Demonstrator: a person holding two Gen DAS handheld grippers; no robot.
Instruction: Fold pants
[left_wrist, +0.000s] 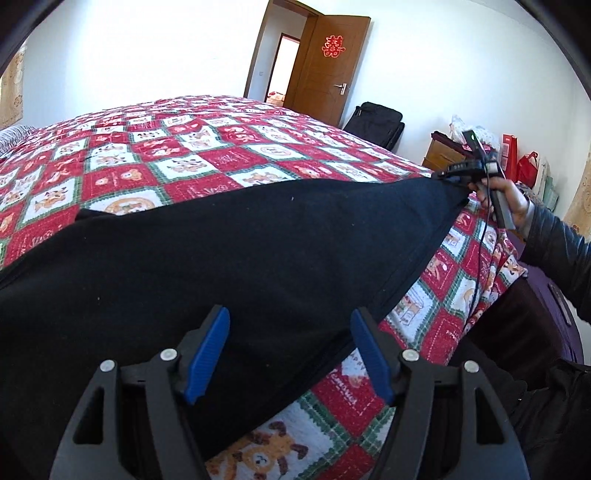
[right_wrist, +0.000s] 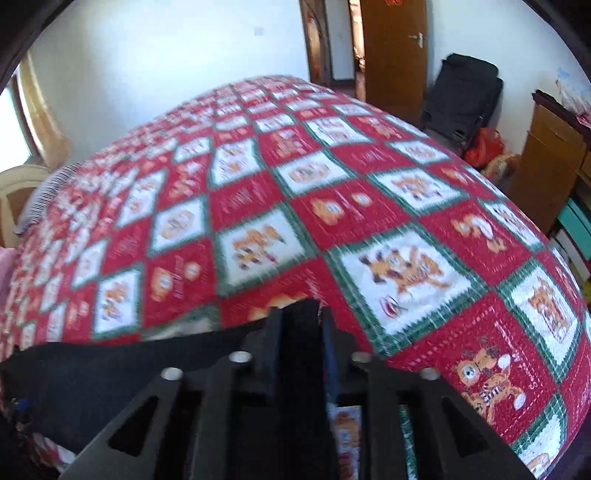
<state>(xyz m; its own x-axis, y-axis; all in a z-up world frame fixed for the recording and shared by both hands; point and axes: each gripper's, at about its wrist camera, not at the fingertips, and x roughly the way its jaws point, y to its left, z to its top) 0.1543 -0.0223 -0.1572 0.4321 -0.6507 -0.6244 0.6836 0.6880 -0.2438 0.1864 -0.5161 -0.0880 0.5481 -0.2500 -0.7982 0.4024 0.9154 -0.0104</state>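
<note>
My left claw (left_wrist: 290, 354) hangs spread over the black pants (left_wrist: 221, 258) on the bed (left_wrist: 207, 147); my right claw (right_wrist: 320, 314), blurred, pinches their corner at three o'clock.

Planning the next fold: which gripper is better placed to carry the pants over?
Probably right. The right gripper is shut on a corner of the black fabric pants; the left gripper is open, holding nothing.
</note>
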